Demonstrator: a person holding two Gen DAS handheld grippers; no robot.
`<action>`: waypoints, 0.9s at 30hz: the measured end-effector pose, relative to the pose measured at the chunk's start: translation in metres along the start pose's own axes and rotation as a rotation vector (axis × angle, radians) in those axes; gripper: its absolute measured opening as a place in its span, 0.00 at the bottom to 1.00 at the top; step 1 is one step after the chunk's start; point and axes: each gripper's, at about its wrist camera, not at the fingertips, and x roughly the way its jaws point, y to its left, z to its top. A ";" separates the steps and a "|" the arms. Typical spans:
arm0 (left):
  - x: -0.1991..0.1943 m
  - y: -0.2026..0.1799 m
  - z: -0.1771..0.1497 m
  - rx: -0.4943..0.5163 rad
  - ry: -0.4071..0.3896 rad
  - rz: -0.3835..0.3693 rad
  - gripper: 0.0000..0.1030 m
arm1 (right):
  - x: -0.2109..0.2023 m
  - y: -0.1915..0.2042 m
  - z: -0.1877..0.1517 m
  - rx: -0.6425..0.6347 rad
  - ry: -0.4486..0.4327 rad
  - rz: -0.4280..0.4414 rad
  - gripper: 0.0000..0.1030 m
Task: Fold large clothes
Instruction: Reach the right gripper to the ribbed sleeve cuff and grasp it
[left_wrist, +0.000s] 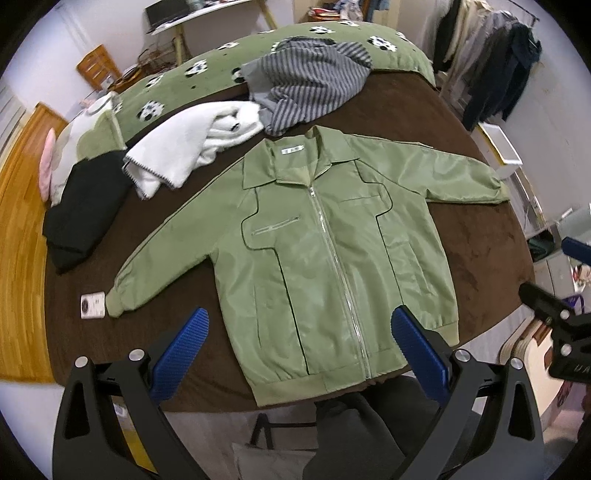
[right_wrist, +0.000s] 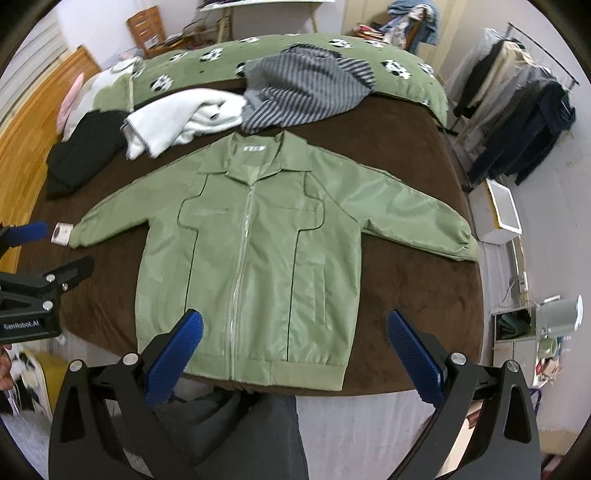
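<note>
Green jacket (right_wrist: 251, 251) lies flat, zipped, sleeves apparently outspread; left gripper (left_wrist: 301, 347) and right gripper (right_wrist: 295, 350) gape.

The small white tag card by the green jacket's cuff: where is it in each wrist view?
Left wrist view: the small white tag card lies lower left on the brown bedspread, beside the green zip-up jacket's sleeve cuff.
Right wrist view: the card sits at mid-left, beside that cuff.
Shared landmark: the striped grey garment behind the collar.

Brown bed (right_wrist: 406, 155); clothes rack (right_wrist: 517, 92) beside.
</note>
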 end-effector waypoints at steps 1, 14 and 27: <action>0.003 -0.002 0.006 0.021 -0.003 -0.006 0.94 | 0.001 -0.004 0.003 0.019 -0.006 -0.006 0.95; 0.096 -0.089 0.096 0.219 -0.004 -0.102 0.94 | 0.043 -0.113 0.019 0.249 -0.062 -0.173 0.95; 0.258 -0.201 0.173 0.147 0.021 -0.125 0.94 | 0.163 -0.267 0.020 0.378 -0.062 -0.229 0.95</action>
